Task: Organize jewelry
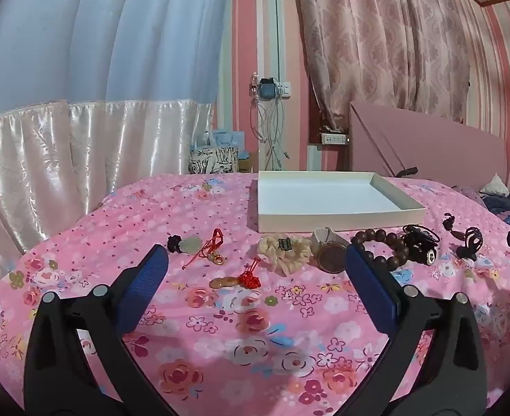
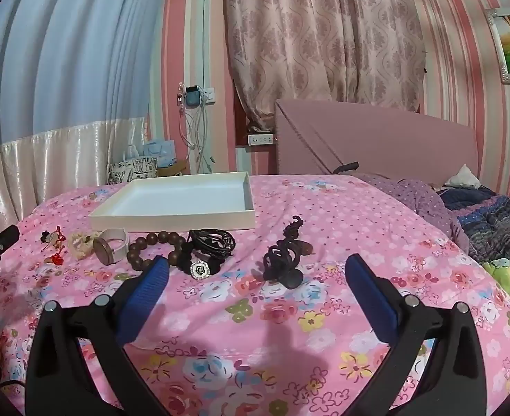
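A: Several jewelry pieces lie in a loose row on the bed, just in front of the white tray [image 1: 341,223]. The tray holds nothing.

B: Order from the left wrist view?

A: Pale green pendant [image 1: 190,243] on a black knot, red cord charm [image 1: 213,246] with a gold ring, amber disc with a red knot tassel [image 1: 235,279] nearer the camera, cream scrunchie [image 1: 282,248], white-strap watch [image 1: 329,248], brown wooden bead bracelet [image 1: 381,246], black braided bracelet [image 1: 419,242] with a rhinestone charm, black hair claw [image 1: 468,244] farthest right.

B: Touching?

A: Scrunchie, watch and bead bracelet touch in sequence. Bead bracelet meets the black braided one. Hair claw sits apart. Pendant and red cord charm are just beside each other.

B: Left gripper?

A: Left gripper [image 1: 255,267] has its blue-padded fingers [image 1: 144,287] spread fully wide, holding nothing. The amber disc lies on the bedspread between them, further out, untouched.

B: Right?

A: Right gripper [image 2: 255,270], same: fingers [image 2: 372,298] wide apart, nothing held. The hair claw and rhinestone charm lie ahead between the tips, no contact.

B: Surface?

A: Pink floral bedspread [image 2: 289,329]. Pink headboard [image 2: 376,142] behind, patterned curtain [image 2: 324,34] above it.
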### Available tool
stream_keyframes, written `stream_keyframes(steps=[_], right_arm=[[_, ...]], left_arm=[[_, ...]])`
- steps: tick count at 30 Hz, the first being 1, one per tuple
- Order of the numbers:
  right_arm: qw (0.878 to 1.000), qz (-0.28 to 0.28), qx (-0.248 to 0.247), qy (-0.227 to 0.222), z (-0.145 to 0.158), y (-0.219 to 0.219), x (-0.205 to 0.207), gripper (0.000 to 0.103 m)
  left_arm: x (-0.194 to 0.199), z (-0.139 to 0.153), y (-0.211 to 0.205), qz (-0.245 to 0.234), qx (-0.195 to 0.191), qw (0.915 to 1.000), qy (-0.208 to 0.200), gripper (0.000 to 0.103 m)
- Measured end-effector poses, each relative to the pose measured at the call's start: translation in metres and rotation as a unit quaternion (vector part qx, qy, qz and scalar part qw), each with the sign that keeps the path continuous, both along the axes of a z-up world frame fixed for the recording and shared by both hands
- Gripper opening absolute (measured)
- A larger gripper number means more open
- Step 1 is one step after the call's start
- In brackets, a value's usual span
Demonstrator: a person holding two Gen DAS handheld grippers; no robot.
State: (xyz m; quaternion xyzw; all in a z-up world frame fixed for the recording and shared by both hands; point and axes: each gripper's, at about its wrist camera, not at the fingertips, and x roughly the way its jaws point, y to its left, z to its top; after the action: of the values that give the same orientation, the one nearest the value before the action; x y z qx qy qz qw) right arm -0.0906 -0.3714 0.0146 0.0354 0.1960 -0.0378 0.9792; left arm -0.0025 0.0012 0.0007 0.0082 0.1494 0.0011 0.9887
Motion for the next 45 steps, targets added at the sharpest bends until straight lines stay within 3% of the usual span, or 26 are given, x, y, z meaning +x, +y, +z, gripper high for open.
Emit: stream_keyframes(steps=[10,17,45], right_arm=[[1.0,-0.002,-0.023,-0.011,0.002,0.006,-0.003,0.101],[0.999,0.011,-0.046,0.012,-0.002,0.016,0.004,0.101],[0.999,0.003,-0.037,0.006,0.001,0.009,-0.001,0.101]], left_arm=[[-0.007,0.001,0.004,-0.002,-0.004,1.0,-0.002,0.1],[-0.003,0.002,0.004,-0.001,-0.015,0.9999,0.002,0.1],[-0.001,0.001,0.006,0.0,-0.014,0.9999,0.003,0.1]])
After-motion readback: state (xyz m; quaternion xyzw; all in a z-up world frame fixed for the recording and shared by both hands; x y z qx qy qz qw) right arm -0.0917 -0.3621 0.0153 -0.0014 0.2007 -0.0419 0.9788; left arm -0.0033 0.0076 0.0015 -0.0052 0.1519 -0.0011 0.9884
